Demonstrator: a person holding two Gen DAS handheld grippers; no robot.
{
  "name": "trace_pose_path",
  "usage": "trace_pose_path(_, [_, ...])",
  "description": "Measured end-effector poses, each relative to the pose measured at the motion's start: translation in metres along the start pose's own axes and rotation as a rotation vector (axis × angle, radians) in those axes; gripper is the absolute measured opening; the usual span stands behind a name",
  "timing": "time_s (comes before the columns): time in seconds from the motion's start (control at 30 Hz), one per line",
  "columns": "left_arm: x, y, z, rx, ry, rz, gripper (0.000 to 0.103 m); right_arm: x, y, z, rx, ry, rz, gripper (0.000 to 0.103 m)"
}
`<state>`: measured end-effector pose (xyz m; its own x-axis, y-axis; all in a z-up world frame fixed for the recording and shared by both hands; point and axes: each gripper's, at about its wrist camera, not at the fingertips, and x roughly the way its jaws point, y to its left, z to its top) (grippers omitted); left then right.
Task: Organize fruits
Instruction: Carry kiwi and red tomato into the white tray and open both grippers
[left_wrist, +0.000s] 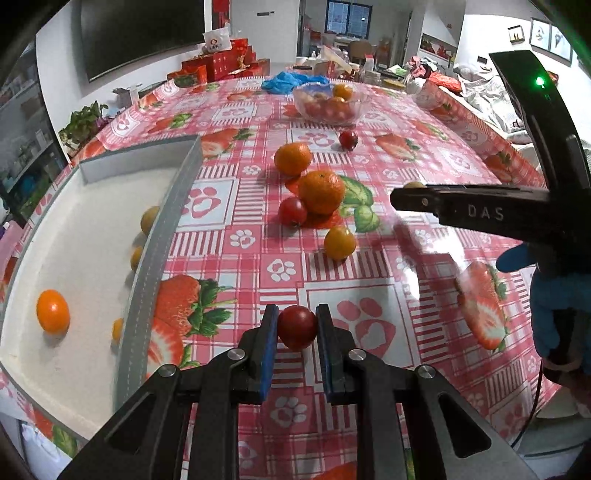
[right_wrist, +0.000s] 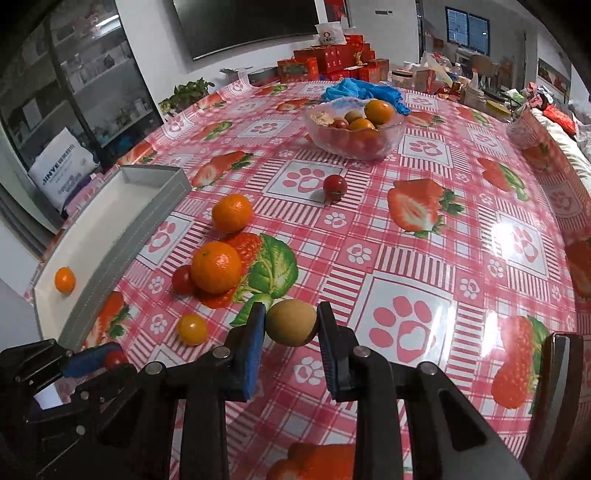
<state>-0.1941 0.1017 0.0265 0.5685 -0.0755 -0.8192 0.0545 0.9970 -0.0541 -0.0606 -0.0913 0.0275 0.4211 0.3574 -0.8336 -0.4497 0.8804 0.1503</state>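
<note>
Your left claw (left_wrist: 297, 326) is clenched on a red cherry tomato (left_wrist: 297, 327), pinched between the two blue pads just above the worktop (left_wrist: 369, 266). Your right claw (right_wrist: 291, 323) grips a tan-green round fruit (right_wrist: 291, 322) the same way, its pads pressed to either side.

From the left claw, at 9 o'clock, lies the grey-walled tray (left_wrist: 162, 236) with a white floor; a small orange fruit (left_wrist: 53, 311) sits inside it near the 8 o'clock corner, and several yellow fruits show partly behind the near wall. At 12 o'clock, a yellow-orange tomato (left_wrist: 340, 242) rests on the strawberry-print cloth. Beyond it a large mandarin (left_wrist: 321, 192) touches a second red tomato (left_wrist: 292, 211) at its 8 o'clock side. A smaller mandarin (left_wrist: 293, 158) lies just beyond, at 11 o'clock of the large one, and a lone red tomato (left_wrist: 348, 139) sits farther out.

At the far end, at 12 o'clock, a glass bowl (left_wrist: 330, 103) holds oranges and red tomatoes, with blue plastic (left_wrist: 291, 81) just behind it. In the left view your right claw reaches in from 3 o'clock, held by a blue glove (left_wrist: 554, 317).
</note>
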Motion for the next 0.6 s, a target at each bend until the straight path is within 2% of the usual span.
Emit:
trace_pose_path(0.33, [-0.023, 0.02, 0.015, -0.034, -0.059, 0.016, 0.021, -0.016, 0.025, 0.012, -0.046, -0.02, 0.026, 0.031])
trace_pose_path(0.6, [-0.043, 0.068, 0.029, -0.089, -0.124, 0.087, 0.021, -0.017, 0.062, 0.034, -0.1, -0.026, 0.057, 0.031])
